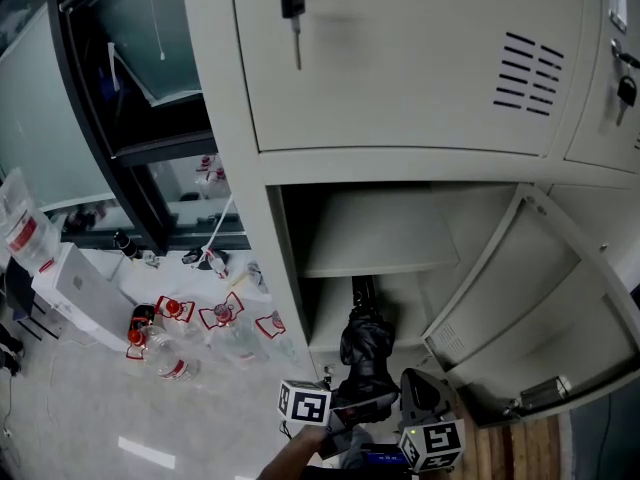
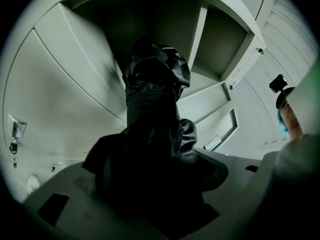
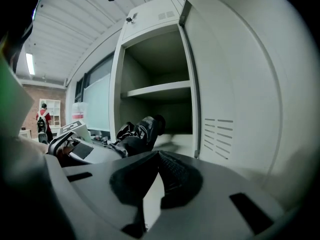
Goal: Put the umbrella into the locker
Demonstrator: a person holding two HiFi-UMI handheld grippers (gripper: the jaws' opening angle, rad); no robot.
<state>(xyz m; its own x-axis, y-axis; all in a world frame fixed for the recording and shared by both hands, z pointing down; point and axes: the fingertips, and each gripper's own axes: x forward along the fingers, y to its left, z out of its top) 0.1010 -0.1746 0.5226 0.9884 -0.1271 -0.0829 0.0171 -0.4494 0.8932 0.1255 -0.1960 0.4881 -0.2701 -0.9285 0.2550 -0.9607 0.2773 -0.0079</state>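
Nearest the lens, my left gripper (image 1: 355,406) had its fingers clamped on the folded black umbrella (image 1: 366,340). My right gripper (image 3: 156,156) sat just beside it, fingers pressed together on nothing. Ahead, the grey locker (image 1: 245,228) filled most of the view. Its lower door (image 1: 545,298) stood swung open to the right, and one shelf (image 1: 380,240) split the open bay. I noted the umbrella leaning forward, far end inside the compartment below that shelf, near end held outside the opening. Left of the locker, several clear bottles (image 1: 175,343) with red labels lay on the floor (image 1: 80,408). One key (image 1: 292,3) hung from the closed upper door (image 1: 400,78).
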